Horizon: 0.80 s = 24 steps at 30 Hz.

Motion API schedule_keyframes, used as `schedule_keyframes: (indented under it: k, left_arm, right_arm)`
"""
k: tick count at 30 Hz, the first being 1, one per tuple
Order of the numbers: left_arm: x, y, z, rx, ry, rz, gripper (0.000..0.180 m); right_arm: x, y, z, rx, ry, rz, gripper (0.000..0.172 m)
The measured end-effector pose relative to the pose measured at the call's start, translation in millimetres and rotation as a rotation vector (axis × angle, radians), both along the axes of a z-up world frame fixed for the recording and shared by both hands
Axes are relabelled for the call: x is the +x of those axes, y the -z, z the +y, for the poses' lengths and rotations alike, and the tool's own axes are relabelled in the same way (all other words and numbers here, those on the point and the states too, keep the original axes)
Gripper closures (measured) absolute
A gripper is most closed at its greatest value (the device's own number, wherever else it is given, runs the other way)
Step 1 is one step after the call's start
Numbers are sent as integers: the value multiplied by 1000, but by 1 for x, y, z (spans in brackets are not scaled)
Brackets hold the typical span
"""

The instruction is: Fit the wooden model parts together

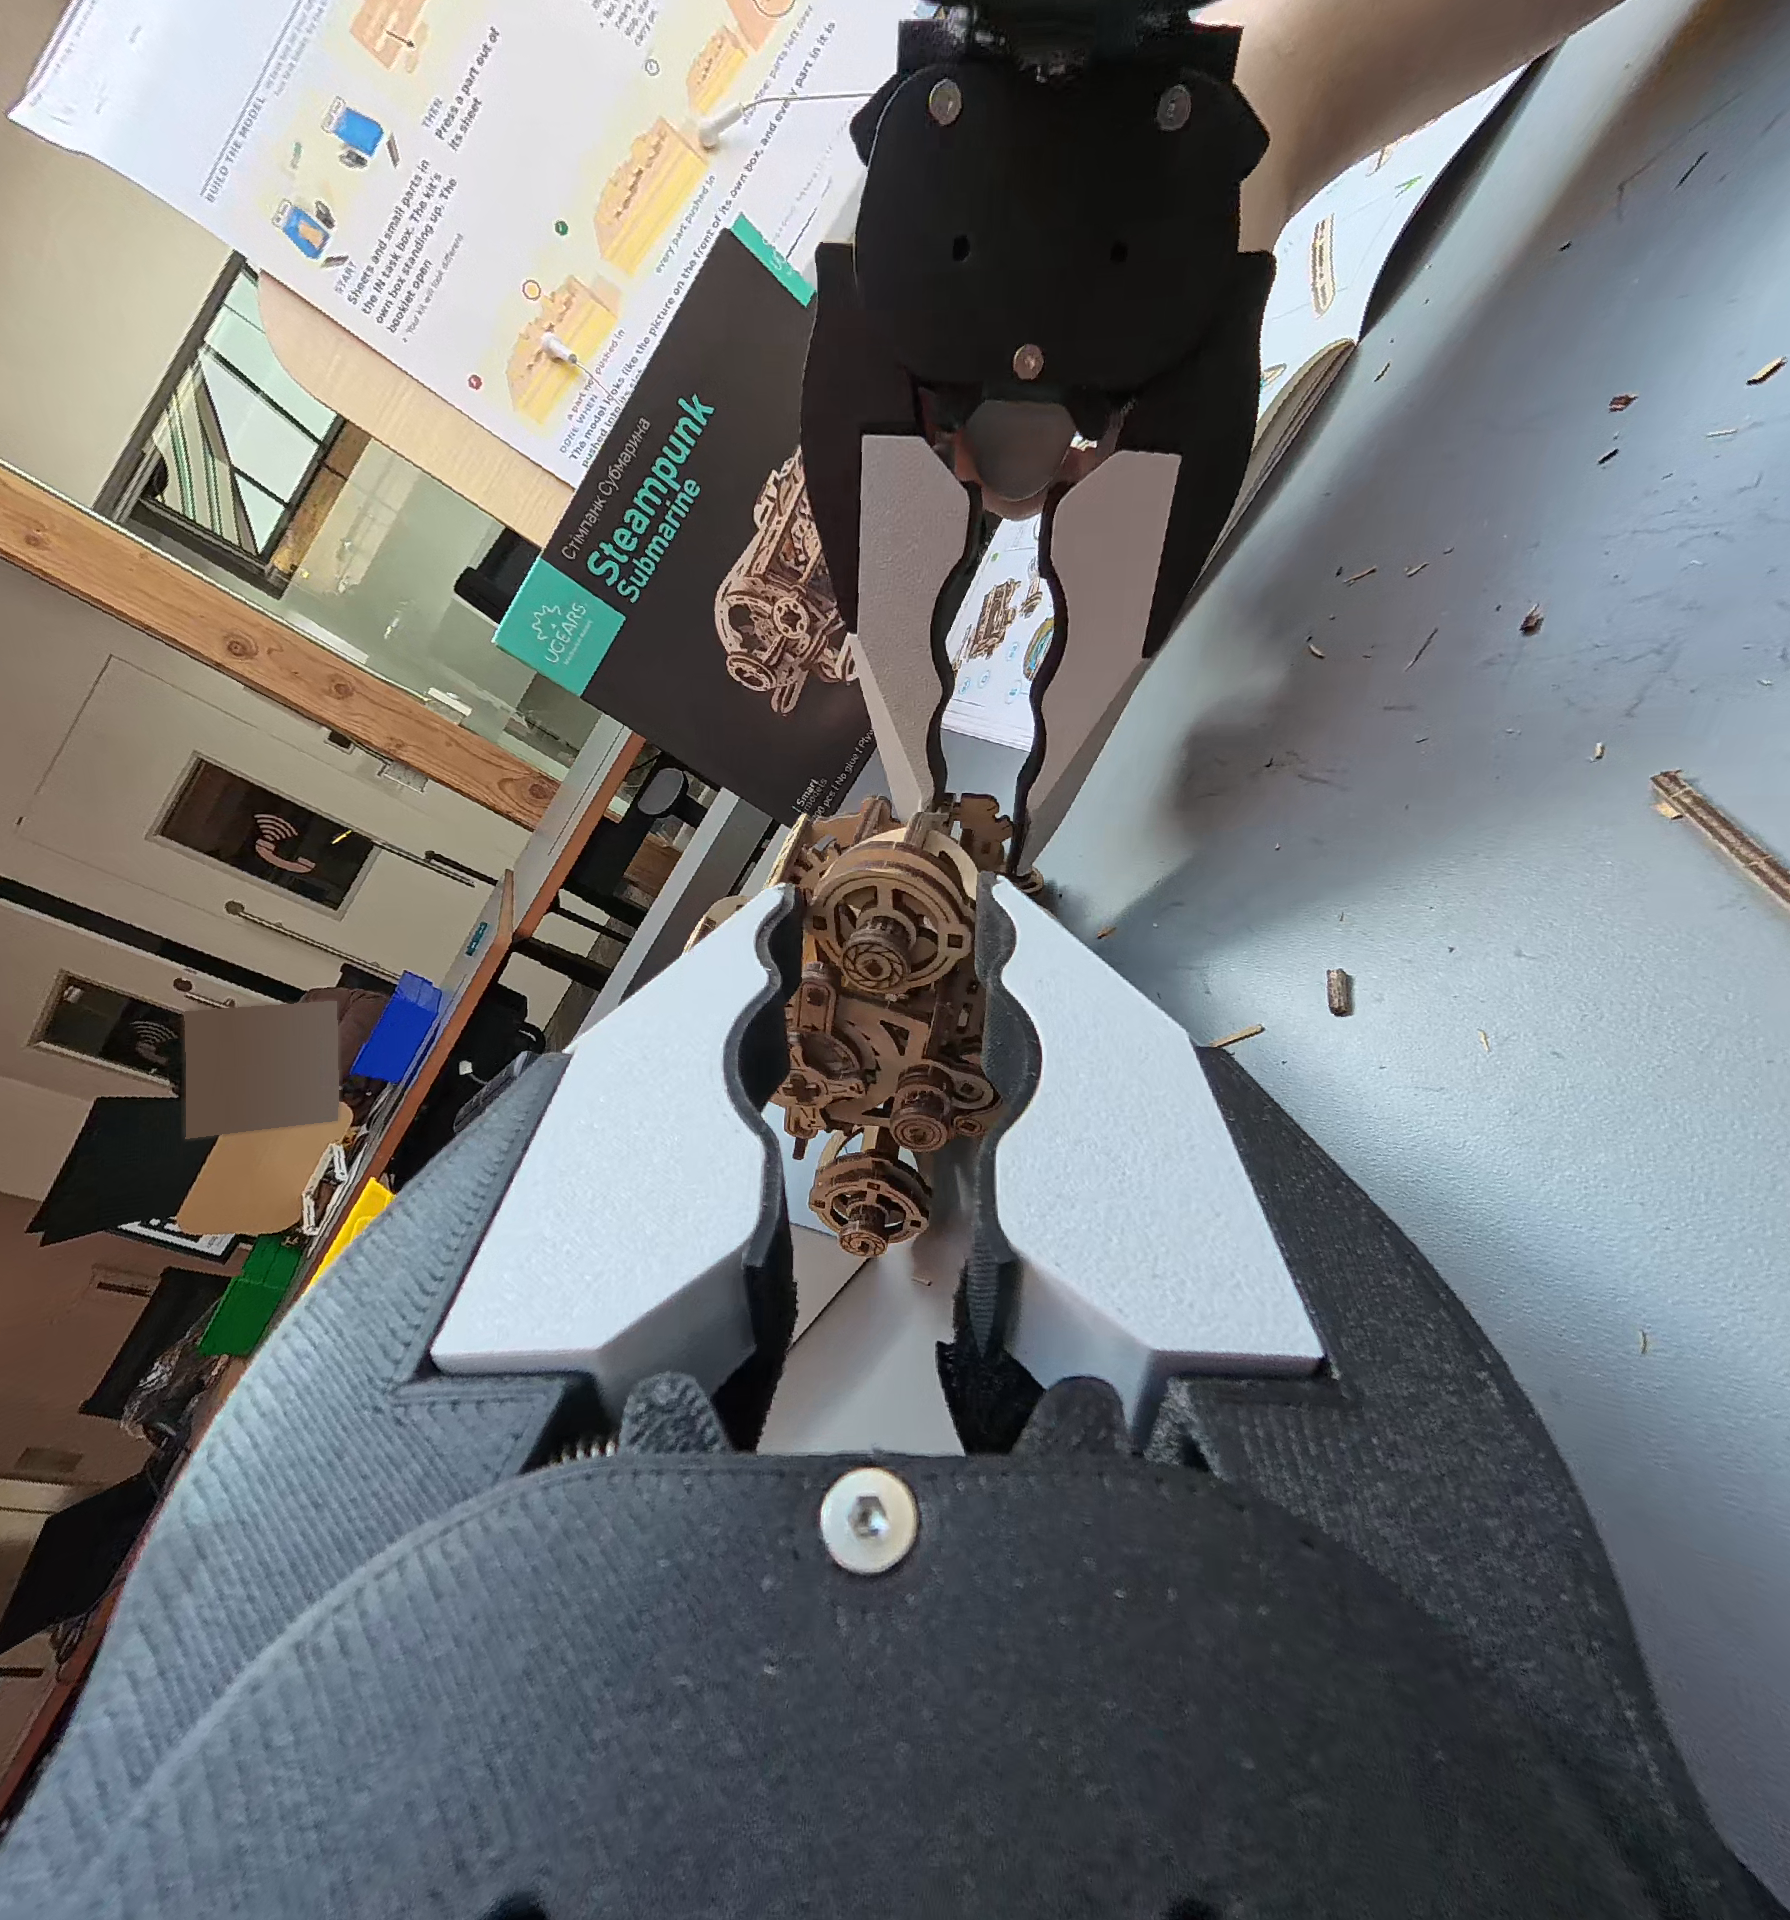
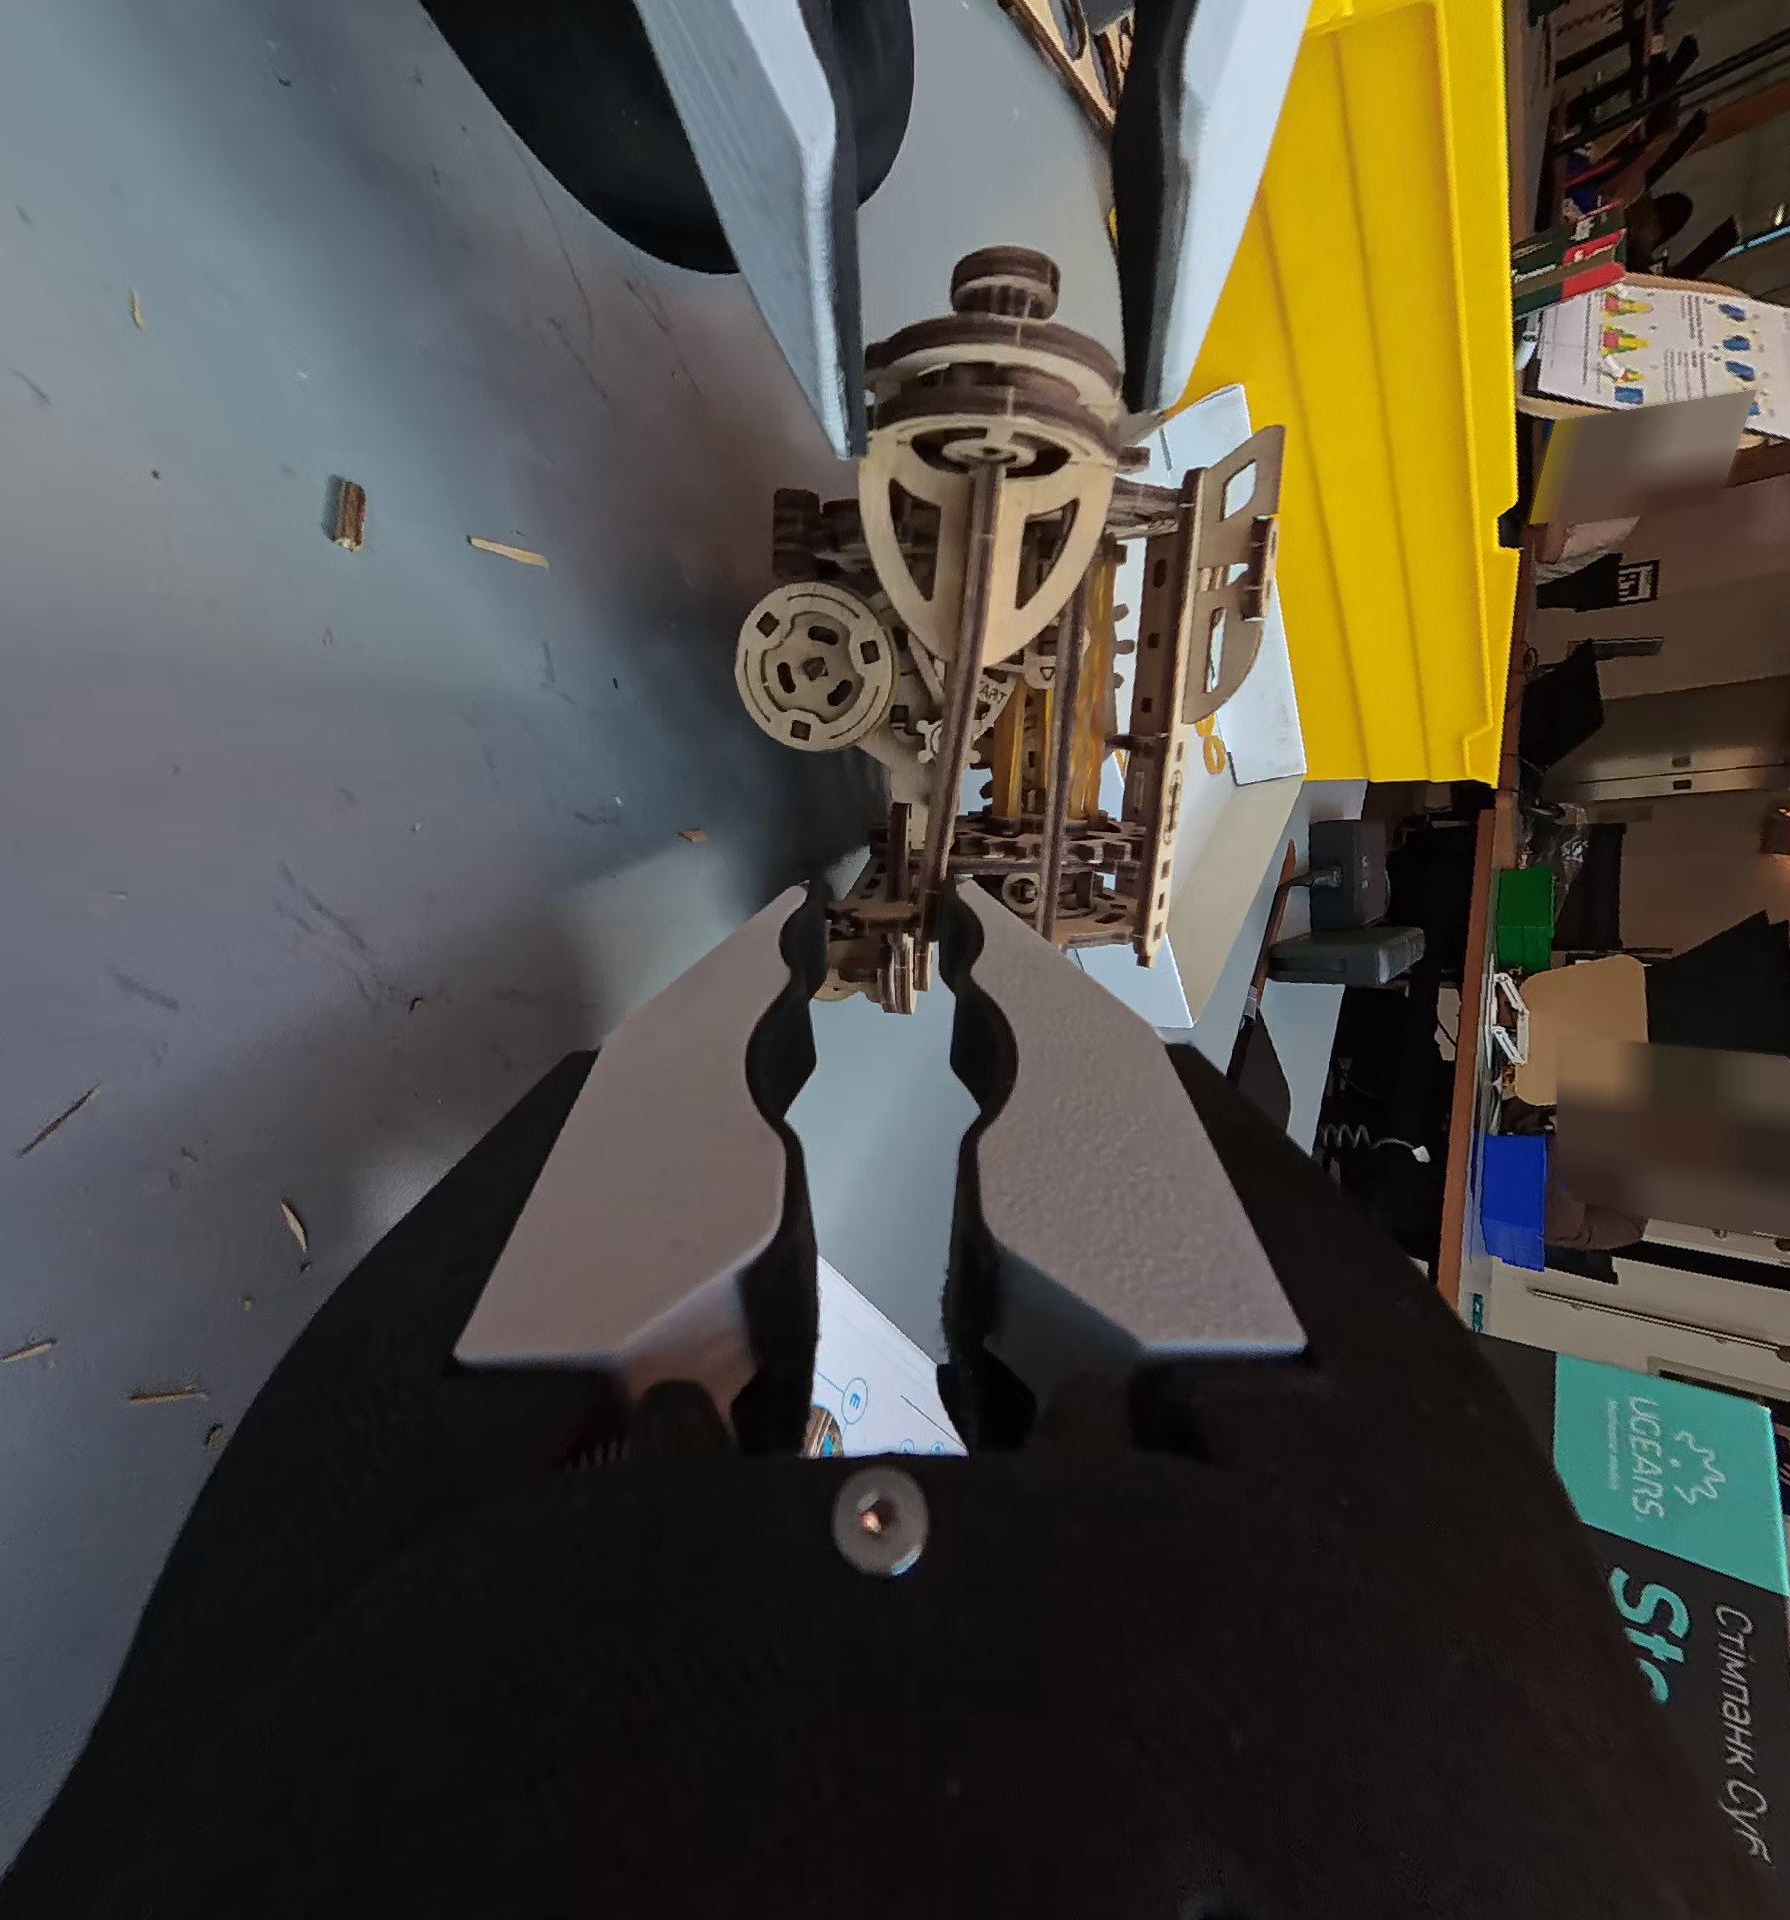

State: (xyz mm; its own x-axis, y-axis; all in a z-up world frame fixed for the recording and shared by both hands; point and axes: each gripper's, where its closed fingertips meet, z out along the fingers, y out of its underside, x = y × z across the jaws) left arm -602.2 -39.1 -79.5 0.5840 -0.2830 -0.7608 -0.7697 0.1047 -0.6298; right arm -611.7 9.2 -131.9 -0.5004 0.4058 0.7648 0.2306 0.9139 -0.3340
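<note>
Wooden model (image 1: 886, 1029) held off the grey table (image 1: 1493, 935), pinched from both ends. Left gripper (image 1: 886, 914) clamps the round-geared end, both pads pressed on its sides. Right gripper (image 2: 875, 914) comes in from 12 o'clock in the left view, fingertips closed on the model's far framed end. In the right view the model sits at 12 o'clock from the right jaws. Wood splinters (image 1: 1338, 992) scattered on table at 3 o'clock, kit box (image 1: 704, 540) at 11 o'clock, yellow bin (image 2: 1390, 416) at 1 o'clock in right view
</note>
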Motion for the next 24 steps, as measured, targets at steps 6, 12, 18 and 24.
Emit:
schedule_keyframes:
  k: [6,12,18,24]
  left_arm:
    - [-1,-1,1,4,-4,-4,149]
    - [0,0,1,4,1,-8,149]
    - [1,0,2,5,3,-8,149]
    - [3,1,2,3,8,-1,149]
  right_arm:
    - [0,-5,-1,27,7,31,148]
    - [3,-6,-3,12,-11,40,152]
    - [1,-9,-8,5,-23,56,152]
    - [-1,-8,-4,31,-9,57,155]
